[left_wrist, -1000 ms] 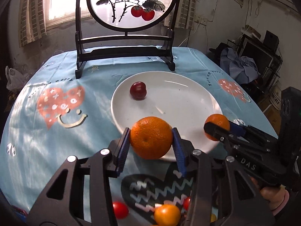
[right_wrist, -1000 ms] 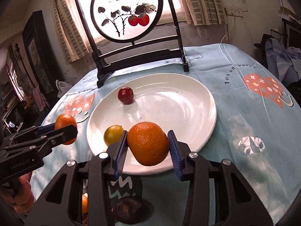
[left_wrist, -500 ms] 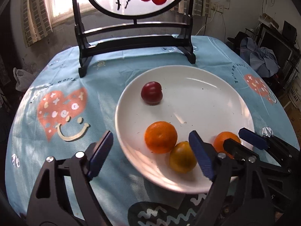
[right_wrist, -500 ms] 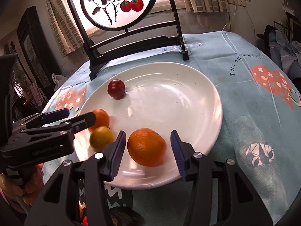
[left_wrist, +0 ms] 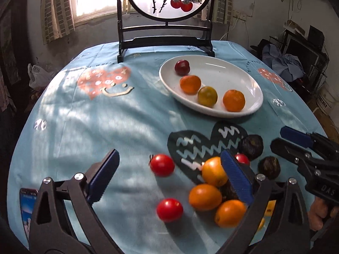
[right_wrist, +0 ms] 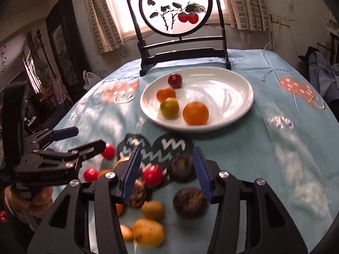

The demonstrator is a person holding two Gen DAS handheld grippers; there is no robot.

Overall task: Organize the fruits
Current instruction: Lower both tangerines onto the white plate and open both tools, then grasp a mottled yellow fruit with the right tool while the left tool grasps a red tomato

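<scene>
One white plate bearing four fruits; two hand-held grippers; three red tomatoes on the cloth.

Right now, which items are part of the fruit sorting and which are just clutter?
Job:
- white plate with four fruits on it
- loose oranges, red tomatoes and dark fruits on the cloth
- left gripper, opening, empty
- right gripper, open, empty

Lying about:
- painted screen stand
- phone
- plastic bag
</scene>
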